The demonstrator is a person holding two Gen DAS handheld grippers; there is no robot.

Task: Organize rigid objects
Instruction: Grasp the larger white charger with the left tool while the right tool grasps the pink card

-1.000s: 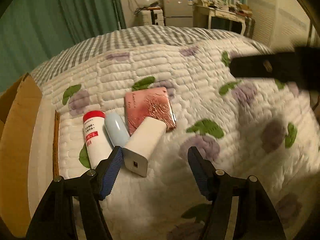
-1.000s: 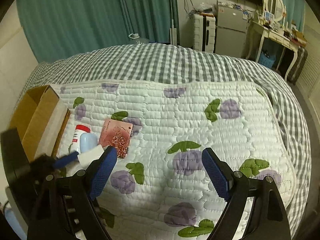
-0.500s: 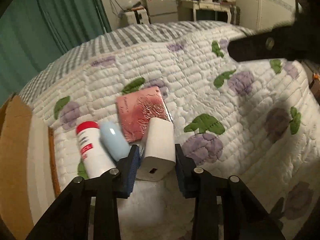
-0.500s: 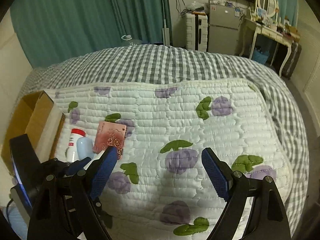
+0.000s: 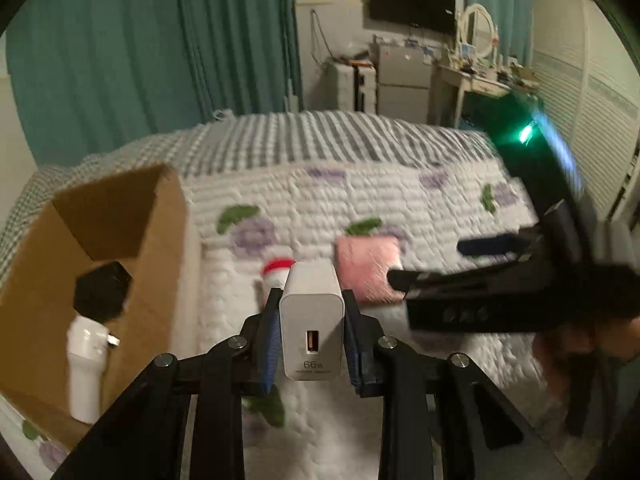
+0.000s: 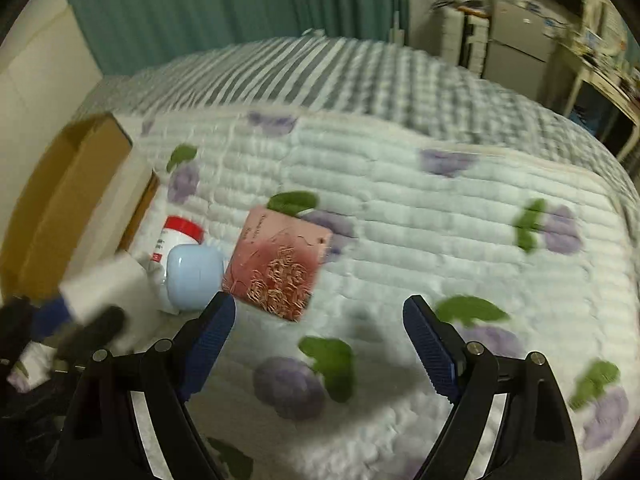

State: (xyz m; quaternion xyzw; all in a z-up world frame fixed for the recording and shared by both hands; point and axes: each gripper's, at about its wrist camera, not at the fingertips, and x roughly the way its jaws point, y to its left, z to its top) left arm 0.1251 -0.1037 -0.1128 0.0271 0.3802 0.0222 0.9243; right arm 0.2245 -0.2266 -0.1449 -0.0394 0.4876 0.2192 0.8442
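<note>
My left gripper [image 5: 311,322] is shut on a white 66W charger block [image 5: 312,320] and holds it above the quilt, next to the open cardboard box [image 5: 120,248]. The box holds a black object [image 5: 102,292] and a white bottle [image 5: 86,368]. On the quilt lie a red-capped white bottle [image 6: 178,232], a pale blue case [image 6: 194,278] and a pink patterned card case [image 6: 278,264]. My right gripper [image 6: 318,320] is open and empty, low over the quilt just right of the pink case. It also shows in the left wrist view [image 5: 440,264].
The flowered quilt [image 6: 440,220] covers a grey checked bed. The cardboard box [image 6: 52,200] sits at the bed's left edge. Teal curtains, a fridge and a dressing table stand behind the bed.
My left gripper closed on the charger, lifted it off the quilt and swung toward the box. My right gripper moved down and left, closer to the pink case.
</note>
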